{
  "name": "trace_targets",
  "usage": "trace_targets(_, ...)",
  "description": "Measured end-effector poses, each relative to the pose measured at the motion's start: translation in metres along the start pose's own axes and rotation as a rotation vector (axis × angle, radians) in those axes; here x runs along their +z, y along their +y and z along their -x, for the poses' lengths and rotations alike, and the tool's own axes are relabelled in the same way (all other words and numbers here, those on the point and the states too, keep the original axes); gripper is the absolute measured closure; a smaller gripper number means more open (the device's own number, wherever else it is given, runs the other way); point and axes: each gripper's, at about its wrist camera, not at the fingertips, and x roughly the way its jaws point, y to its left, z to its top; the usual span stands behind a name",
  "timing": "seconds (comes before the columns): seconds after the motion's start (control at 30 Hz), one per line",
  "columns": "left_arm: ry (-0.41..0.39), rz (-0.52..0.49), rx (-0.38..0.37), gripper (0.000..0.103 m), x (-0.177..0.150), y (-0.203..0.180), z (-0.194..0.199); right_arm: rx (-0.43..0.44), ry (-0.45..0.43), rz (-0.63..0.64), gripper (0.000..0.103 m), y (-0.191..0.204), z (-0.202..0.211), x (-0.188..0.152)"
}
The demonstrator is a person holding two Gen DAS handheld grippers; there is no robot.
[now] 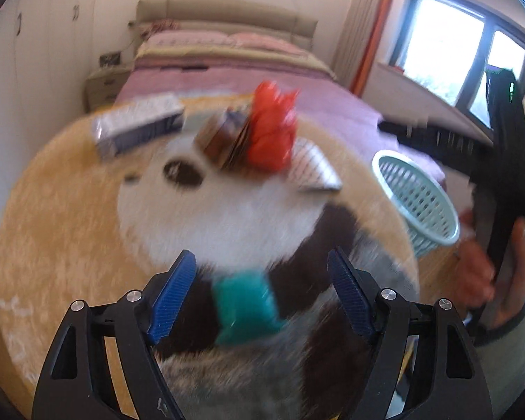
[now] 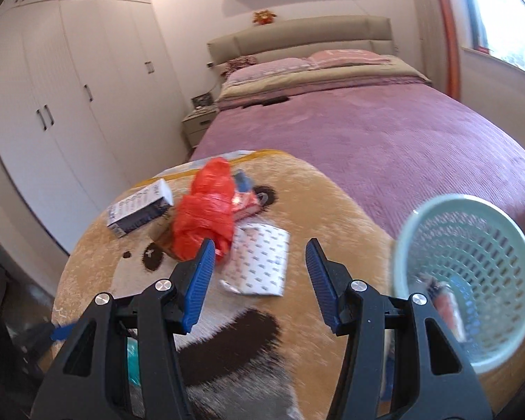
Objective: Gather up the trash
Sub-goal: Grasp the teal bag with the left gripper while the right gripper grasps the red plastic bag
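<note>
Trash lies on a round fluffy bear-face rug [image 1: 70, 210] at the foot of the bed: a red plastic bag [image 1: 273, 133] [image 2: 206, 213], a white and blue box [image 1: 136, 126] [image 2: 140, 206], a white patterned packet [image 1: 315, 168] [image 2: 259, 262], brown wrappers [image 1: 224, 140] and a teal piece [image 1: 245, 304]. A light green mesh basket [image 1: 420, 203] [image 2: 469, 266] stands at the rug's right edge with some trash inside. My left gripper [image 1: 262, 280] is open just above the teal piece. My right gripper [image 2: 259, 266] is open over the patterned packet.
A bed with a purple cover [image 2: 385, 140] stands behind the rug. White wardrobes [image 2: 52, 87] line the left wall, with a nightstand [image 2: 197, 122] beside the bed. The right hand and gripper [image 1: 500, 175] show at the right in the left wrist view.
</note>
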Motion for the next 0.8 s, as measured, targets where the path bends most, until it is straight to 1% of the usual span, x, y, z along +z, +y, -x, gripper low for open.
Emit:
trace_targets(0.13, 0.042, 0.037, -0.021, 0.027, -0.012, 0.011, -0.011, 0.036, -0.036, 0.019, 0.052, 0.016, -0.018, 0.005)
trace_targets(0.23, 0.053, 0.039, -0.006, 0.027, -0.016, 0.011, -0.018, 0.048, -0.028, 0.021, 0.052, 0.025, -0.034, 0.008)
trace_targets(0.27, 0.058, 0.034, 0.002, 0.029, -0.017, 0.008, -0.021, 0.049, -0.019, 0.020, 0.052, 0.028, -0.040, 0.010)
trace_targets(0.3, 0.062, 0.027, 0.014, 0.031, -0.022, 0.008, -0.023, 0.051, -0.010, 0.018, 0.049, 0.030, -0.047, 0.012)
trace_targets(0.33, 0.072, 0.014, 0.034, 0.037, -0.024, 0.007, -0.026, 0.052, -0.005, 0.013, 0.046, 0.032, -0.052, 0.014)
trace_targets(0.37, 0.081, 0.006, 0.039, 0.046, -0.025, 0.006, -0.029, 0.055, 0.002, 0.008, 0.045, 0.033, -0.058, 0.015)
trace_targets(0.4, 0.088, -0.003, 0.046, 0.048, -0.026, 0.005, -0.030, 0.057, 0.011, 0.004, 0.045, 0.035, -0.063, 0.017)
trace_targets(0.43, 0.075, -0.015, 0.060, 0.050, -0.027, 0.004, -0.030, 0.058, 0.016, 0.001, 0.045, 0.036, -0.067, 0.017)
trace_targets(0.47, 0.069, -0.025, 0.066, 0.055, -0.028, 0.003, -0.029, 0.065, 0.024, -0.004, 0.044, 0.037, -0.072, 0.019)
trace_targets(0.53, 0.054, -0.032, 0.075, 0.060, -0.029, 0.005, -0.029, 0.082, 0.036, -0.017, 0.044, 0.039, -0.081, 0.021)
trace_targets(0.63, 0.028, -0.002, 0.044, 0.061, -0.031, 0.012, -0.027, 0.094, 0.050, -0.021, 0.044, 0.042, -0.093, 0.023)
trace_targets(0.67, 0.022, 0.004, 0.037, 0.061, -0.031, 0.013, -0.027, 0.093, 0.051, -0.018, 0.041, 0.044, -0.097, 0.022)
trace_targets(0.7, 0.018, 0.007, 0.034, 0.061, -0.031, 0.013, -0.026, 0.092, 0.051, -0.016, 0.036, 0.044, -0.101, 0.021)
trace_targets(0.8, 0.011, 0.008, 0.029, 0.062, -0.032, 0.014, -0.025, 0.114, 0.067, -0.053, 0.034, 0.038, -0.115, 0.013)
